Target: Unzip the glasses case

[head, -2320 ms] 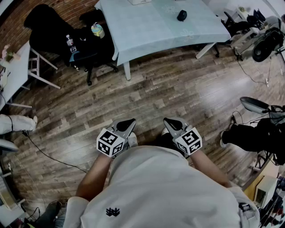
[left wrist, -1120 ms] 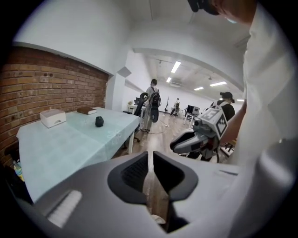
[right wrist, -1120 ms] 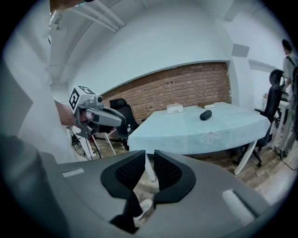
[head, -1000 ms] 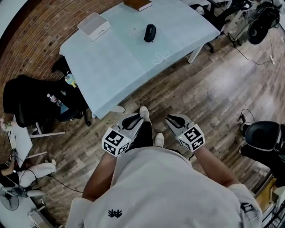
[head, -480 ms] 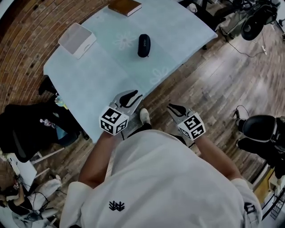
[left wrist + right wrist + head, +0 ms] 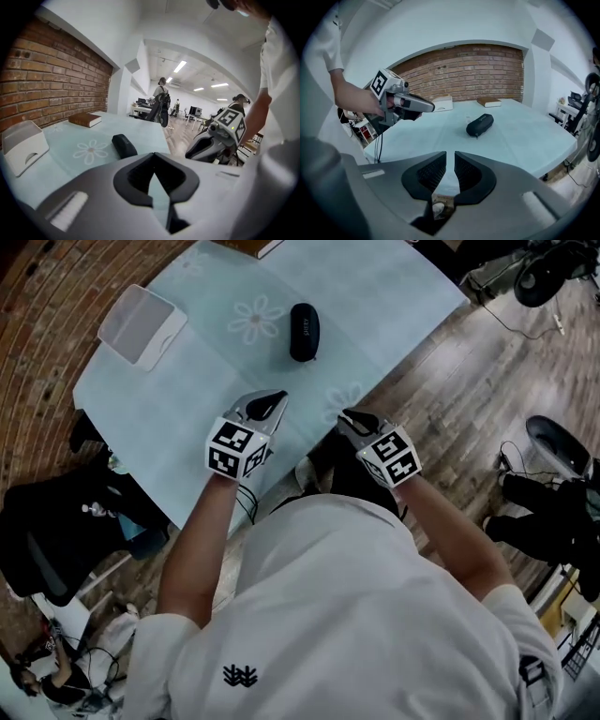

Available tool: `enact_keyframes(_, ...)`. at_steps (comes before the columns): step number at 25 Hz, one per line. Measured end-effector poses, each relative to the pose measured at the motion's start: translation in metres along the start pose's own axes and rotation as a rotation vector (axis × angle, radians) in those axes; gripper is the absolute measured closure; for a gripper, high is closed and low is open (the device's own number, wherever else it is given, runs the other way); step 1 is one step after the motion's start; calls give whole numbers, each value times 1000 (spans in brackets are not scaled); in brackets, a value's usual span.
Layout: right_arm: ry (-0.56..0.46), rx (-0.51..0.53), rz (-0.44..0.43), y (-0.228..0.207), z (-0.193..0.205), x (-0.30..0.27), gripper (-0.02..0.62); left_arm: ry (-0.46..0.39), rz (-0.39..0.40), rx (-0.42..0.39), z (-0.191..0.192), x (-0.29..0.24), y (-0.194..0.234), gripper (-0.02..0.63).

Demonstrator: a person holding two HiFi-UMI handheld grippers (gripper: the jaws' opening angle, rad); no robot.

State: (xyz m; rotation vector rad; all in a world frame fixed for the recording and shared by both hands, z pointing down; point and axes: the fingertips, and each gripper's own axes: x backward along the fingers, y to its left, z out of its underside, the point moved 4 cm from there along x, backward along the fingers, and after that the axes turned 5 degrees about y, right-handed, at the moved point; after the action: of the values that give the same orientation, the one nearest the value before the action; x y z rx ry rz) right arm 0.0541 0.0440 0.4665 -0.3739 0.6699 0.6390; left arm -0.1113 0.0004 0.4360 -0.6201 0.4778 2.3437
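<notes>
The black zipped glasses case lies on the pale blue table, beyond both grippers. It also shows in the left gripper view and the right gripper view. My left gripper hovers over the cloth just short of the case, its tips touching and holding nothing. My right gripper hangs at the table's near edge, right of the left one. Only a thin slit shows between its pads, and nothing is in it. Neither gripper touches the case.
A white box sits on the table left of the case, and a brown book lies at the far end by the brick wall. A black chair stands left of the table. Wooden floor and cables lie to the right.
The person has walked up to the table. The case went from far off to just ahead, and both grippers now reach over the table's near edge, with their jaws unchanged.
</notes>
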Motion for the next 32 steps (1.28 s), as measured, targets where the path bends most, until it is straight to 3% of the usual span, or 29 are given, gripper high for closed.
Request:
enact_keyframes(4,20,2,0,-35,-18,-38,558,16,-13,28,-15,-28,27,549)
enact_keyframes(14,115,71,-57,-82,-31,-115,548,120,-50,-29,-38,-110,78,549)
enact_keyframes(23,199,136,-116,-99,-26,-152,536,172,-38,-60,-44,-156,96,549)
enact_keyframes(32,234,112,-141,-96,-28,-164,538,176,-43,-62,-39,-170,95,549)
